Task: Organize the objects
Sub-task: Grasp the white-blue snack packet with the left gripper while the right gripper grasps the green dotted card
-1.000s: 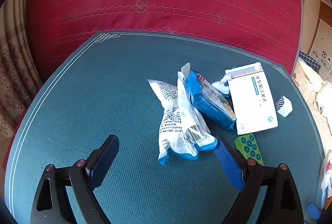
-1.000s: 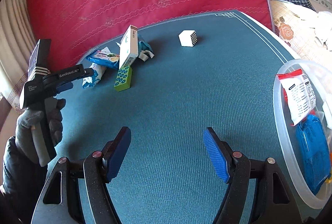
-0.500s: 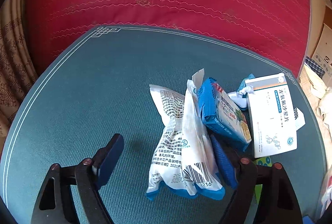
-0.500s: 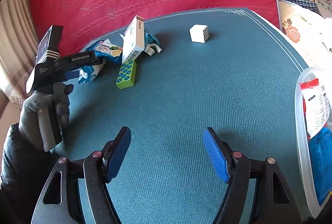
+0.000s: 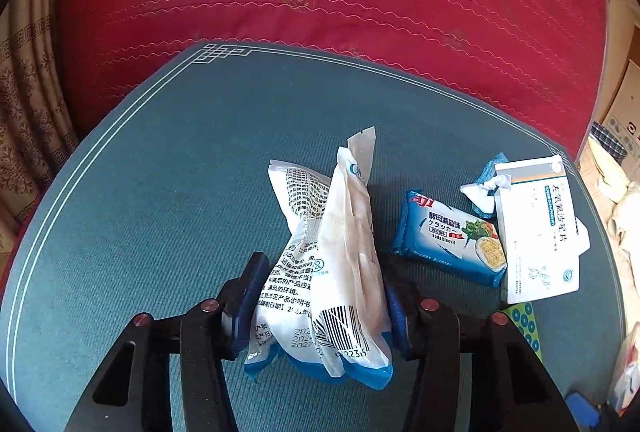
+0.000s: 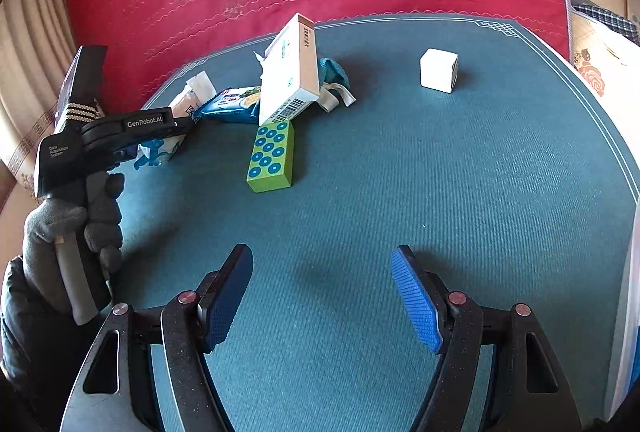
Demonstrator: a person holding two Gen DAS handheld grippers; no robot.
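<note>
The green block [image 5: 524, 324] is mostly hidden behind the left gripper [image 5: 320, 308], whose jaws have just been closing and now seem to press the white-and-blue packet [image 5: 340, 272] between them on the teal mat [image 5: 180, 171], while the right gripper [image 6: 322, 296] hangs open over bare mat.

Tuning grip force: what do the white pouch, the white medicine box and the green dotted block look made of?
White pouch: thin plastic film, slightly glossy; it crumples between the left gripper pads. White medicine box: matte printed cardboard, going by its crisp folded edges. Green dotted block: rigid and matte, perhaps painted wood or plastic; unclear.
</note>
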